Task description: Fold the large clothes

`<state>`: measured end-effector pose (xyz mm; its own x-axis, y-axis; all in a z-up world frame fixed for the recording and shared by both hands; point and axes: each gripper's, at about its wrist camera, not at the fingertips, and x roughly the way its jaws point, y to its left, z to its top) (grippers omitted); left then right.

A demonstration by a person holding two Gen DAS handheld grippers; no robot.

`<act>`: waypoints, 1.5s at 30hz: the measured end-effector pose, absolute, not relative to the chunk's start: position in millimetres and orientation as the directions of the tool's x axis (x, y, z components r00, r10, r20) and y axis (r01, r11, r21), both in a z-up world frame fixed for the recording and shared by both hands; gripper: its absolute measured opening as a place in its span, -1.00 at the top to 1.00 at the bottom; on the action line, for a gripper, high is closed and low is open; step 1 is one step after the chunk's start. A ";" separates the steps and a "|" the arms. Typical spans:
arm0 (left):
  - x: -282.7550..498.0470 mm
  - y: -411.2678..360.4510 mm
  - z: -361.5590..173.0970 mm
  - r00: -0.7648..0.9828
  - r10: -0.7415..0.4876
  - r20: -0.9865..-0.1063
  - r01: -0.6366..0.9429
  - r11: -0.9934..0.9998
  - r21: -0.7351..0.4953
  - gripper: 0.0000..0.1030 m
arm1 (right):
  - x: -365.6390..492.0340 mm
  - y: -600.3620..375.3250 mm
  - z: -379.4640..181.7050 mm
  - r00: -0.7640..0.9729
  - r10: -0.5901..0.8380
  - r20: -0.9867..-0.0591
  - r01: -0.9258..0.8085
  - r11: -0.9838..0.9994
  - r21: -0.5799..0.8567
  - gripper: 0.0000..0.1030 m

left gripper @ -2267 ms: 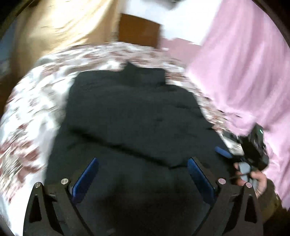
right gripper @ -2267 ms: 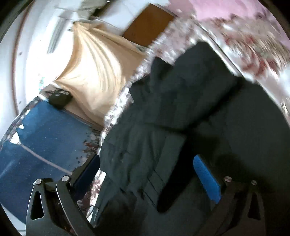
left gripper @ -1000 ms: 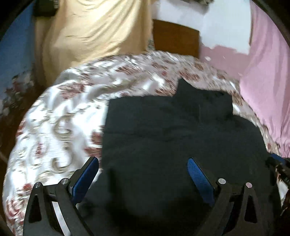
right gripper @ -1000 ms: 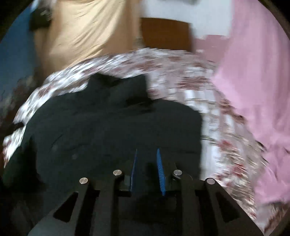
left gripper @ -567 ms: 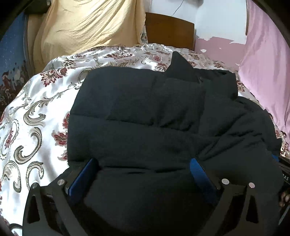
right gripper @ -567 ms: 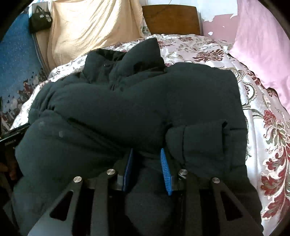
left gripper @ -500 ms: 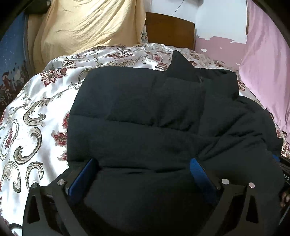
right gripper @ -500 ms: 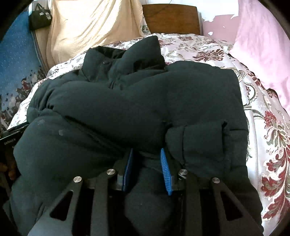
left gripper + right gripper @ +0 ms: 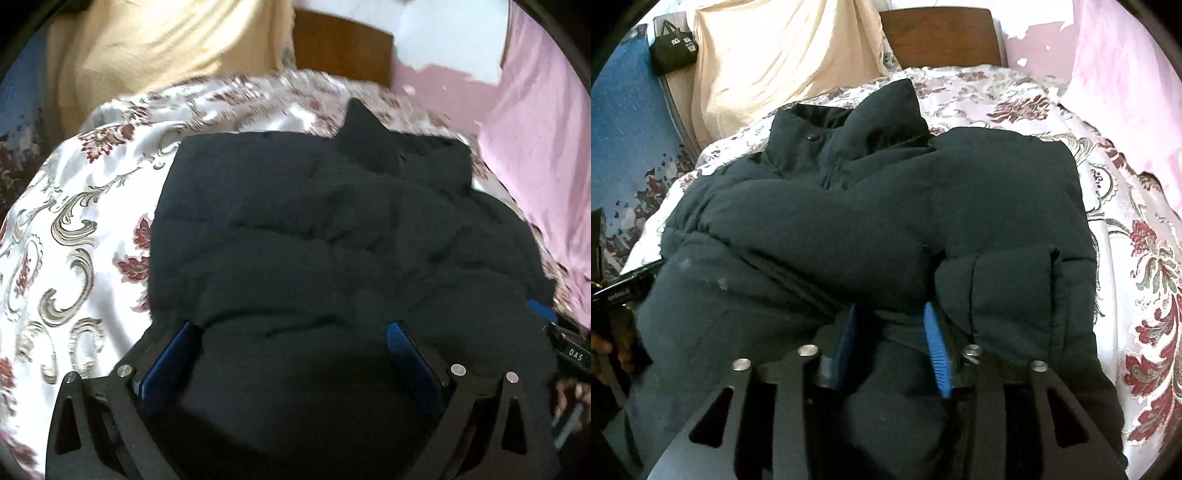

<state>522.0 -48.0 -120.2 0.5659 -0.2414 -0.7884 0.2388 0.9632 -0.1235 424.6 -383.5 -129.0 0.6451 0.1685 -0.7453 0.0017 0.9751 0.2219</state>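
A large black puffer jacket point(image 9: 314, 229) lies on the bed, its lower part folded up over its body, collar at the far end. It also fills the right wrist view point(image 9: 871, 221). My left gripper point(image 9: 291, 336) is open, its blue pads wide apart with the jacket's near fold bulging between them. My right gripper point(image 9: 890, 325) is shut on a thick fold of the jacket's near edge, with cloth pinched between the blue pads.
The bed has a white satin cover point(image 9: 74, 229) with red and grey flowers. A wooden headboard point(image 9: 942, 33), a beige cloth point(image 9: 783, 55) and a pink curtain point(image 9: 535, 155) stand behind. The other gripper shows at the right edge point(image 9: 569, 350).
The left view has pulled back and up slightly and is blurred by motion. The right gripper stays shut on the jacket fold. The jacket keeps its shape.
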 end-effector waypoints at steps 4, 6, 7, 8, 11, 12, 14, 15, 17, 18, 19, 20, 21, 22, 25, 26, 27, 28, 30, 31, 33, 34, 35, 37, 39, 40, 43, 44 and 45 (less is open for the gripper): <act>523.3 -36.9 -93.1 0.491 -0.259 -0.832 0.255 0.956 -0.147 -1.00 | 413.0 -379.8 -109.3 0.600 0.231 -0.766 -0.072 0.969 0.235 -0.98; 532.8 -40.3 -78.2 0.461 -0.257 -0.849 0.269 0.953 -0.142 -1.00 | 415.4 -382.0 -97.8 0.578 0.276 -0.768 -0.095 0.957 0.273 -0.98; 538.6 -43.3 -70.6 0.460 -0.260 -0.849 0.277 0.951 -0.140 -1.00 | 419.8 -384.2 -89.5 0.579 0.283 -0.765 -0.093 0.955 0.283 -0.98; 546.9 -48.0 -62.0 0.466 -0.263 -0.845 0.282 0.949 -0.139 -1.00 | 425.1 -386.5 -81.5 0.587 0.282 -0.759 -0.083 0.953 0.290 -0.98; 580.8 -63.6 -46.2 0.478 -0.273 -0.835 0.260 0.952 -0.162 -1.00 | 457.2 -395.6 -57.7 0.612 0.309 -0.728 -0.041 0.932 0.361 -0.98; 597.4 -71.6 -43.1 0.479 -0.282 -0.831 0.248 0.952 -0.179 -1.00 | 468.4 -398.8 -54.8 0.616 0.307 -0.726 -0.026 0.928 0.370 -0.98; 625.3 -84.1 -38.6 0.486 -0.299 -0.821 0.237 0.950 -0.205 -1.00 | 508.3 -408.3 -48.2 0.622 0.258 -0.740 0.029 0.936 0.350 -0.98; 639.2 -91.3 -36.7 0.496 -0.312 -0.811 0.234 0.947 -0.221 -1.00 | 527.8 -412.5 -46.2 0.627 0.218 -0.748 0.065 0.942 0.329 -0.98; 671.0 -108.1 -35.4 0.517 -0.310 -0.798 0.213 0.949 -0.231 -1.00 | 563.6 -423.1 -45.3 0.637 0.165 -0.753 0.144 0.934 0.326 -0.98; 686.1 -116.1 -36.7 0.522 -0.290 -0.802 0.192 0.956 -0.221 -1.00 | 581.7 -429.4 -45.9 0.637 0.155 -0.755 0.181 0.922 0.342 -0.98; 700.7 -123.2 -38.7 0.527 -0.271 -0.806 0.170 0.962 -0.213 -1.00 | 598.3 -435.4 -46.4 0.640 0.144 -0.755 0.219 0.908 0.358 -0.98; 715.7 -129.8 -40.8 0.537 -0.259 -0.803 0.146 0.966 -0.214 -1.00 | 611.8 -438.8 -46.5 0.645 0.131 -0.753 0.248 0.896 0.369 -0.98; 726.9 -134.3 -42.3 0.550 -0.257 -0.795 0.127 0.966 -0.224 -1.00 | 626.1 -441.6 -46.0 0.651 0.121 -0.749 0.271 0.885 0.379 -0.98; 738.2 -138.1 -44.6 0.559 -0.257 -0.789 0.111 0.965 -0.236 -1.00 | 636.2 -442.2 -46.0 0.659 0.121 -0.743 0.278 0.878 0.389 -0.98; 762.7 -150.4 -57.5 0.553 -0.270 -0.789 0.090 0.960 -0.265 -0.96 | 665.8 -434.1 -53.3 0.656 0.124 -0.745 0.278 0.878 0.391 -0.98; 765.7 -153.9 -61.2 0.550 -0.273 -0.790 0.098 0.960 -0.263 -0.77 | 671.5 -428.5 -58.2 0.637 0.122 -0.761 0.276 0.886 0.373 -0.95; 767.3 -158.3 -66.2 0.544 -0.275 -0.793 0.115 0.960 -0.254 -0.32 | 677.4 -422.6 -63.9 0.617 0.123 -0.778 0.268 0.896 0.354 -0.76; 767.4 -161.1 -68.6 0.534 -0.277 -0.799 0.124 0.960 -0.250 -0.05 | 683.3 -413.8 -72.8 0.585 0.123 -0.802 0.256 0.910 0.327 -0.31; 767.0 -165.8 -77.1 0.453 -0.324 -0.830 0.208 0.944 -0.256 0.82 | 685.3 -408.3 -82.1 0.554 0.114 -0.824 0.259 0.918 0.301 0.42; 763.2 -163.9 -76.9 0.430 -0.337 -0.837 0.245 0.936 -0.251 0.81 | 679.1 -407.5 -81.0 0.574 0.111 -0.812 0.252 0.919 0.304 0.52; 747.5 -149.0 -65.0 0.459 -0.360 -0.813 0.282 0.926 -0.251 0.83 | 663.2 -407.2 -72.0 0.616 0.099 -0.782 0.225 0.928 0.295 0.64; 740.9 -142.1 -60.3 0.460 -0.376 -0.804 0.289 0.920 -0.265 0.83 | 651.1 -406.3 -65.2 0.640 0.093 -0.763 0.203 0.937 0.284 0.67; 732.8 -135.2 -54.5 0.464 -0.384 -0.798 0.292 0.917 -0.271 0.84 | 639.4 -405.4 -57.5 0.664 0.086 -0.743 0.179 0.946 0.270 0.69; 711.5 -123.6 -41.3 0.483 -0.397 -0.781 0.302 0.912 -0.276 0.85 | 618.2 -404.9 -42.7 0.699 0.083 -0.710 0.137 0.959 0.248 0.72; 680.8 -113.4 -24.7 0.515 -0.406 -0.755 0.321 0.908 -0.270 0.86 | 590.3 -400.0 -25.3 0.732 0.091 -0.676 0.084 0.971 0.222 0.73; 665.8 -109.0 -17.0 0.530 -0.410 -0.742 0.331 0.906 -0.264 0.86 | 576.0 -396.9 -17.1 0.745 0.087 -0.661 0.062 0.978 0.199 0.75; 623.7 -93.1 0.7 0.565 -0.425 -0.707 0.352 0.899 -0.260 0.88 | 537.4 -390.3 1.4 0.767 0.079 -0.637 0.013 0.990 0.139 0.82; 611.5 -87.9 3.6 0.568 -0.427 -0.704 0.351 0.899 -0.262 0.88 | 524.7 -390.7 6.7 0.771 0.085 -0.631 0.003 0.991 0.137 0.83; 601.5 -82.9 5.4 0.565 -0.432 -0.703 0.345 0.898 -0.274 0.89 | 511.5 -392.1 11.3 0.773 0.098 -0.627 -0.006 0.989 0.147 0.84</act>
